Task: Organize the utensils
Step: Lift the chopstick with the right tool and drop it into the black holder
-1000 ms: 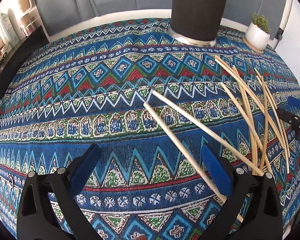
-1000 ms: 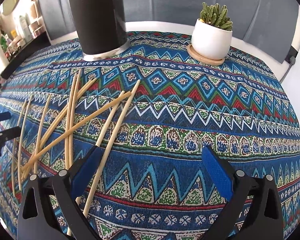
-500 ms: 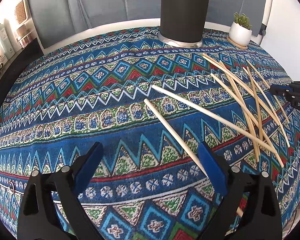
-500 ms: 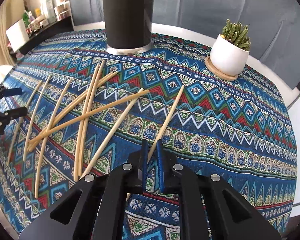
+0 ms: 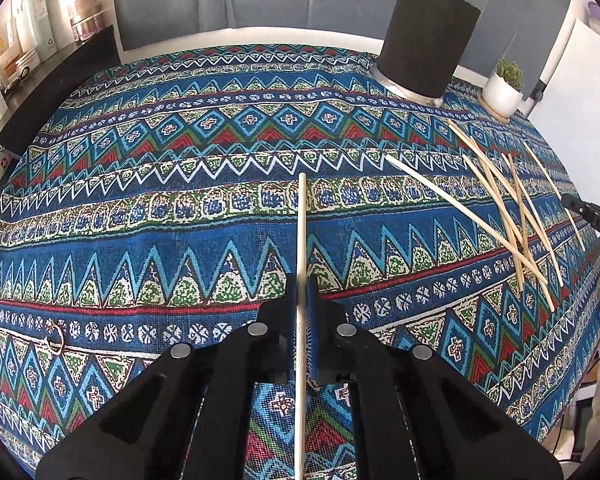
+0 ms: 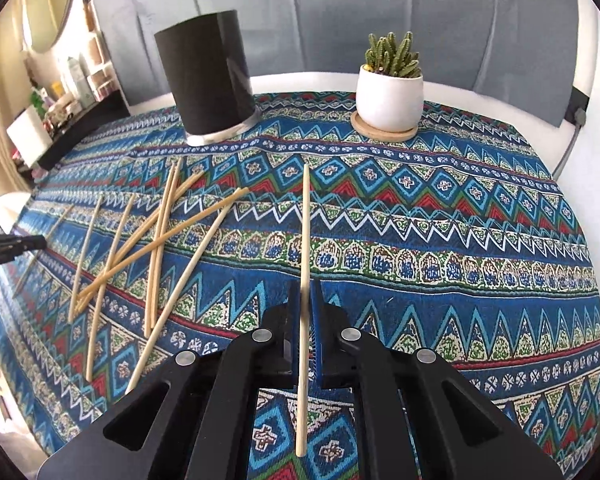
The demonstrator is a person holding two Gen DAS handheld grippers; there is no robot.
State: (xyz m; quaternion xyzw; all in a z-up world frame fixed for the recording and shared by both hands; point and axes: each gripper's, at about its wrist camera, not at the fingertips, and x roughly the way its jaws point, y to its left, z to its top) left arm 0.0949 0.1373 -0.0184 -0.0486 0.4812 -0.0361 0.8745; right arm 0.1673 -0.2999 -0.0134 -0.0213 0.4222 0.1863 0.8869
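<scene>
My left gripper [image 5: 300, 280] is shut on a pale wooden chopstick [image 5: 301, 232] that points forward above the patterned cloth. My right gripper [image 6: 305, 285] is shut on another chopstick [image 6: 305, 224], also pointing forward. Several loose chopsticks [image 6: 156, 248] lie crossed on the cloth, left of the right gripper; they also show at the right in the left wrist view [image 5: 512, 208]. One longer pale chopstick [image 5: 452, 204] lies apart from them. A tall black cylinder holder [image 6: 206, 76] stands at the back; it shows in the left wrist view [image 5: 424, 60] too.
A white pot with a cactus [image 6: 390, 92] stands on a wooden coaster right of the holder. A blue patterned cloth [image 6: 460, 220] covers the round table. A shelf with bottles [image 5: 28, 52] is at the far left.
My left gripper has closed on a chopstick and lifted it to point forward. My right gripper, shut half a second ago, has raised its chopstick off the cloth.
</scene>
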